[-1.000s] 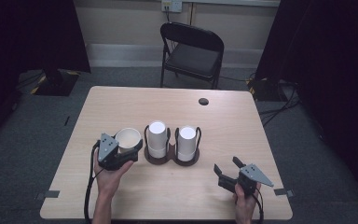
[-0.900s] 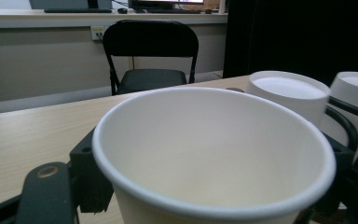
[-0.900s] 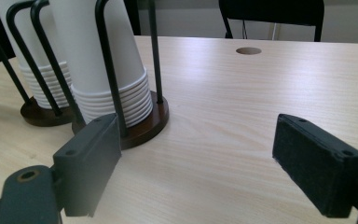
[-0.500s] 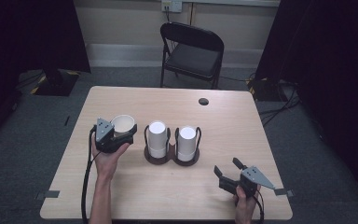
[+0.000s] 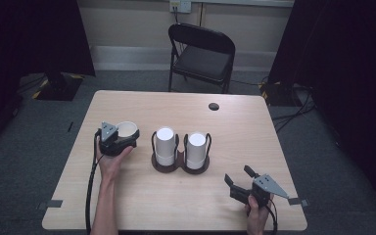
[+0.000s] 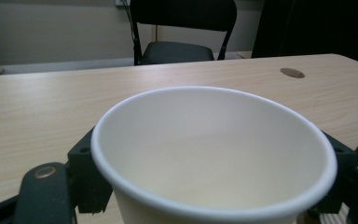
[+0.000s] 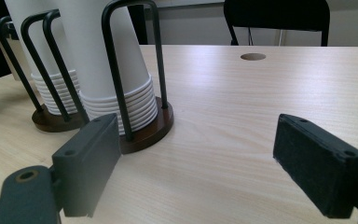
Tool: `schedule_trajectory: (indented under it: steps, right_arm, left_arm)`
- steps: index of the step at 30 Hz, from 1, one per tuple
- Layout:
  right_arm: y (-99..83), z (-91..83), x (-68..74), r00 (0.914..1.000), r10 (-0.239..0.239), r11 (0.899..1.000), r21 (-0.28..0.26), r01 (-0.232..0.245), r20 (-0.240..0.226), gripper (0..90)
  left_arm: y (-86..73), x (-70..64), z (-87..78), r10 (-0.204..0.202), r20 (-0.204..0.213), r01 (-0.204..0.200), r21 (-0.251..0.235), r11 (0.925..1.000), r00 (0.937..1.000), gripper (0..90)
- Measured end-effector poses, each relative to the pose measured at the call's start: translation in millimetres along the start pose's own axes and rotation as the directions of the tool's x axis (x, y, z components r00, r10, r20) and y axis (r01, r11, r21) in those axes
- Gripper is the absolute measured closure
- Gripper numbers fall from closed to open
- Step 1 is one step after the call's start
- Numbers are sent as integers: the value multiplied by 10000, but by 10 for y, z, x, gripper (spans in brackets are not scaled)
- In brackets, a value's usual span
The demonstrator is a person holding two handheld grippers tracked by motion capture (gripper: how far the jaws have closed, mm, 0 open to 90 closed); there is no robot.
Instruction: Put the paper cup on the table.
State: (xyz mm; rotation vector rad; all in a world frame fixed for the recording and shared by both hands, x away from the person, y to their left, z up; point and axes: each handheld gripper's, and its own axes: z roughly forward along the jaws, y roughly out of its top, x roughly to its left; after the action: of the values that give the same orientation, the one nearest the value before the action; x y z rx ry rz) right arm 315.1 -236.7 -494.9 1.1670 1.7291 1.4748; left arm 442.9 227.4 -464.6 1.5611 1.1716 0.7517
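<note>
1. We are looking down on the tabletop (image 5: pixel 127 205), and the left gripper (image 5: pixel 119 142) is sitting at its left side, left of the cup holder (image 5: pixel 180 164).
2. Its fingers are closing on a white paper cup (image 5: pixel 126 129); the cup is standing upright, mouth up, clasped at its sides just under the rim.
3. In the left gripper view we are staring straight into that paper cup (image 6: pixel 214 154), with a black finger (image 6: pixel 86 175) pressing on either flank and bare wood stretching away behind it.
4. The cup is hanging well apart from the two stacks; we cannot tell whether its base is touching the wood.
5. In the cup holder, two stacks of upturned white cups are standing side by side, each framed by black wire loops on a dark round base.
6. Over at the near right corner, the right gripper (image 5: pixel 238 178) is resting in the person's hand, its fingers spread wide and holding nothing.
7. From the right gripper view we are seeing those fingers (image 7: pixel 91 163) gaping, with the nearer stack (image 7: pixel 116 70) just beyond the left one.
8. Behind the tabletop, a black folding chair (image 5: pixel 203 51) is standing on the grey floor.
</note>
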Motion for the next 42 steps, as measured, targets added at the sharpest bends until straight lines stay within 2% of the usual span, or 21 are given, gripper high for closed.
schedule_trajectory:
  steps: [3,7,8,10,16,18,19,21,23,26,30,31,33,37,42]
  right_arm:
    - [2,3,-6,10000,50,10000,33,-50,-13,139]
    - [2,3,-9,10000,62,10000,30,-62,-12,140]
    - [2,3,-11,10000,85,10000,21,-85,-7,140]
    - [1,2,-15,9999,167,9999,26,-167,-8,140]
    - [1,0,-15,9999,169,9999,6,-169,-17,140]
    - [2,1,-19,9998,187,9998,27,-187,-34,140]
    - [3,2,-20,9998,214,9998,38,-214,-48,140]
    - [3,2,-21,9998,213,9998,41,-213,-43,140]
    - [2,2,-20,9998,201,9998,41,-201,-36,140]
    - [3,3,-21,9998,207,9998,49,-207,-43,139]
    - [3,3,-21,9997,236,9997,54,-235,-32,139]
    - [3,4,-22,9997,235,9997,57,-235,-31,139]
    - [4,3,-22,9997,224,9997,61,-224,-59,140]
    - [4,5,-20,9997,219,9997,64,-218,-56,139]
    - [4,4,-20,9997,224,9997,67,-224,-31,140]
  left_arm:
    - [-37,12,46,97,-137,-94,245,9997,9999,203]
    - [-96,12,76,-133,97,129,388,9992,9999,194]
    - [-101,10,75,10,35,-12,614,9981,10000,191]
    - [-119,-5,83,81,117,-89,730,9973,9999,184]
    - [-157,-24,83,89,136,-104,1129,9936,9999,158]
    - [-156,-18,47,64,67,-71,1074,9942,10000,155]
    - [-172,-13,25,5,36,-8,846,9964,10000,156]
    - [-204,25,1,-202,3,201,966,9951,9998,154]
    - [-223,5,-2,47,-129,-31,1229,9924,9999,156]
    - [-199,-37,-18,289,-131,-272,1166,9928,9995,155]
    - [-209,-41,-46,89,-276,-57,1138,9935,9996,155]
    - [-227,-26,-61,177,-290,-143,1137,9934,9994,156]
    - [-261,-9,-84,-35,-348,74,1117,9937,9994,156]
    - [-255,-17,-135,167,-492,-101,1324,9911,9986,155]
    - [-251,-52,-214,111,-642,-38,1120,9937,9979,157]
